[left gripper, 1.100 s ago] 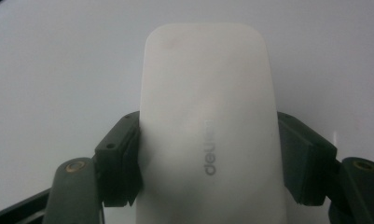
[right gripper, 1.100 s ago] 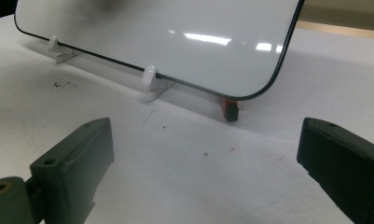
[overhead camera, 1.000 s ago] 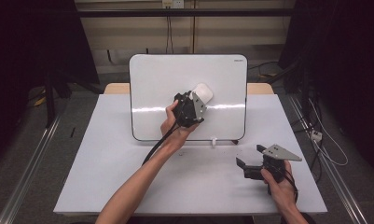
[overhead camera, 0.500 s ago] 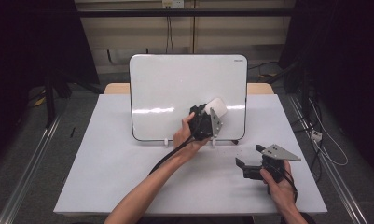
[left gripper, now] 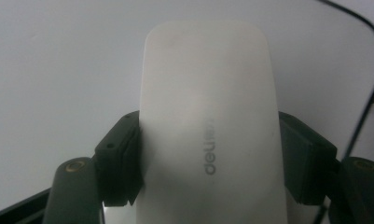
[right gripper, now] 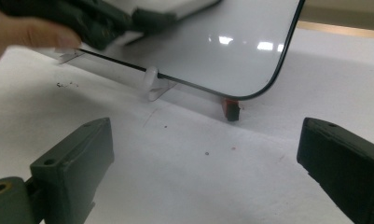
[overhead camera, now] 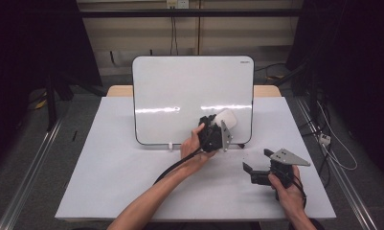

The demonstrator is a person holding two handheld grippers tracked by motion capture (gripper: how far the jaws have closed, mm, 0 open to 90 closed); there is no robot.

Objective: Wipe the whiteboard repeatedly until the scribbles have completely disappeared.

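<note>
Pinching the smooth white plastic whiteboard eraser (left gripper: 210,126) across its long sides against the upright whiteboard's (overhead camera: 180,91) lower right, the left gripper (overhead camera: 217,135) holds something light, rigid, slippery; the right gripper (overhead camera: 256,171) rests spread.

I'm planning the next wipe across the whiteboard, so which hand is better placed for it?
Left. Its tongs are shut on the white eraser, right at the whiteboard. The right tongs are open, empty, down on the table.
</note>
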